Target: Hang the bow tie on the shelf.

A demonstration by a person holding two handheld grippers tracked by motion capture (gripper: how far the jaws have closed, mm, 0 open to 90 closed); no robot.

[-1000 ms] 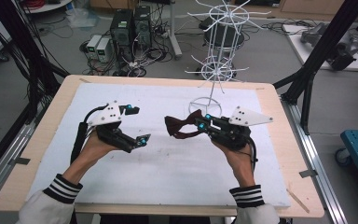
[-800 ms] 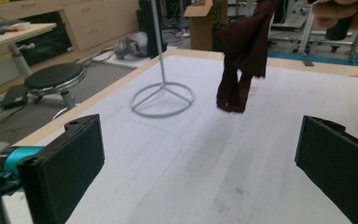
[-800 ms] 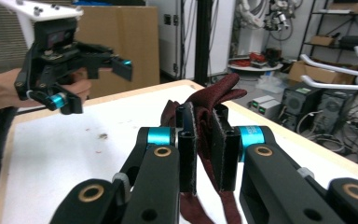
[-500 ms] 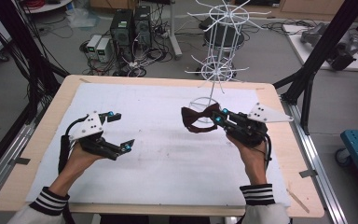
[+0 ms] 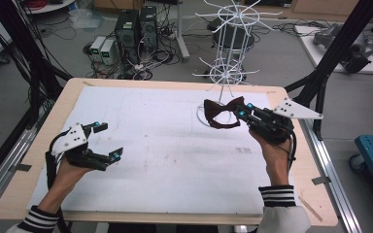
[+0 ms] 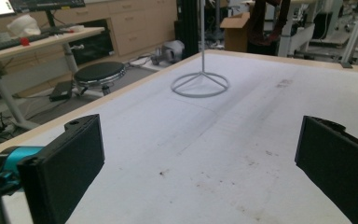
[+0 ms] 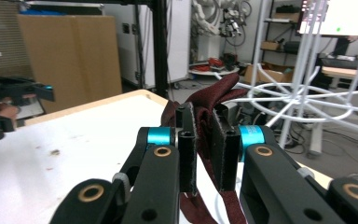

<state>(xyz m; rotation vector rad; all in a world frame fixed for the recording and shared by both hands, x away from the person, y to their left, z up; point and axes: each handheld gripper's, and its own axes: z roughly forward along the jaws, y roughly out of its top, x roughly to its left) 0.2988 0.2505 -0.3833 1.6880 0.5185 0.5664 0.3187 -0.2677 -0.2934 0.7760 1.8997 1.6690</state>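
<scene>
Maroon bow tie: the bow tie (image 5: pixel 222 113) hangs off the table, pinched at its middle, with its loops drooping free on either side so you can thread one over a hook
Right gripper: your right gripper (image 5: pixel 239 111) is clenched on the fabric; in the right gripper view the pads (image 7: pixel 188 140) squeeze the cloth (image 7: pixel 205 140) flat between them, a firm hold that should keep it from sliding while you carry it
Where it is: just in front of the white wire rack (image 5: pixel 227 43), near the ring base (image 5: pixel 201 116) and below the lower tier of hooks, so my guess is a lift toward a prong comes next
Left gripper: your left gripper (image 5: pixel 108 141) is released, jaws spread wide over the white mat (image 5: pixel 165 145) with nothing between them, parked well apart from the rack so it stays out of the way
Watch for: the loose band may snag on a neighbouring prong
</scene>
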